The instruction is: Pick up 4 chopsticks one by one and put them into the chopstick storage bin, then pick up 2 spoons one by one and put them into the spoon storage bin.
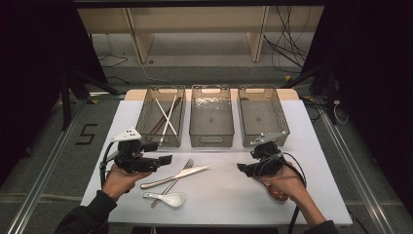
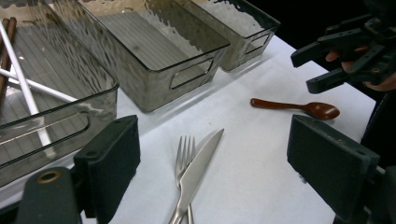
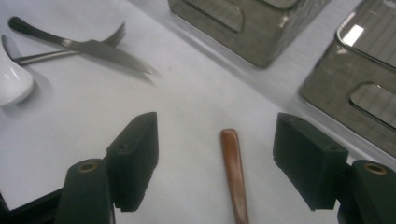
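A steel knife [image 1: 176, 176] lies across a fork [image 1: 181, 172] on the white tabletop, with a white ceramic spoon [image 1: 168, 198] in front of them. My left gripper [image 1: 164, 160] hovers left of the cutlery, open, with nothing between its jaws; the knife [image 2: 200, 164] and fork [image 2: 185, 154] lie ahead of my left gripper [image 2: 212, 154]. A brown spoon [image 1: 276, 193] lies under the right hand. My right gripper [image 1: 242, 168] is open, and in its own view my right gripper [image 3: 217, 140] stands low over the brown spoon's handle [image 3: 234, 173], apart from it.
Three smoky clear bins stand in a row at the back: the left bin [image 1: 147, 119] holds white and brown chopsticks [image 1: 168, 116], the middle bin [image 1: 211, 138] and right bin [image 1: 280, 122] show nothing inside. The table's front edge [image 1: 219, 223] is close to the hands.
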